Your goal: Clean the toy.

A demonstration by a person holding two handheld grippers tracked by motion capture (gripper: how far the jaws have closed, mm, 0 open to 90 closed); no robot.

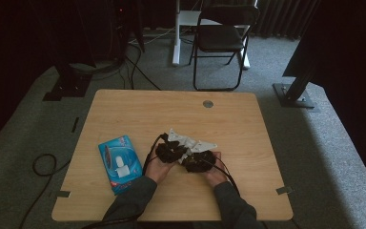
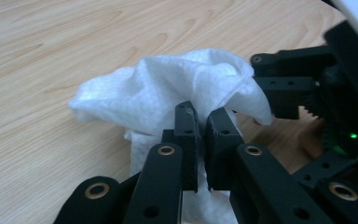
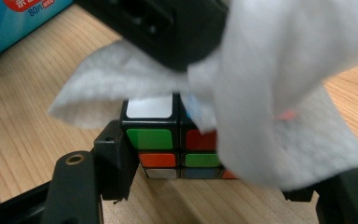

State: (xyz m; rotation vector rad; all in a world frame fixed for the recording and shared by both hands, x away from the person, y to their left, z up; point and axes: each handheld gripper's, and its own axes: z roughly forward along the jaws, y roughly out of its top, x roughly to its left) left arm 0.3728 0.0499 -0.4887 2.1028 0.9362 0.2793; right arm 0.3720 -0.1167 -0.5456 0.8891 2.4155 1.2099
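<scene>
My left gripper (image 2: 204, 130) is shut on a crumpled white wipe (image 2: 168, 88), which bunches up just past the jaw tips. My right gripper (image 3: 214, 179) holds a colourful puzzle cube (image 3: 161, 140) low over the table; its left jaw presses the cube's side, while the right jaw is partly hidden. The wipe (image 3: 270, 102) drapes over the cube's top and right side. Above the cube sits the black body of the left gripper (image 3: 168, 28). In the high view the left gripper (image 1: 171, 150) and the right gripper (image 1: 199, 160) meet at the middle of the wooden table (image 1: 124, 109).
A blue tissue pack (image 1: 120, 163) lies flat on the table to the left of the hands, and its corner (image 3: 9, 23) shows in the right gripper view. A round grommet (image 1: 208, 103) sits near the far edge. A folding chair (image 1: 221, 38) stands beyond the table.
</scene>
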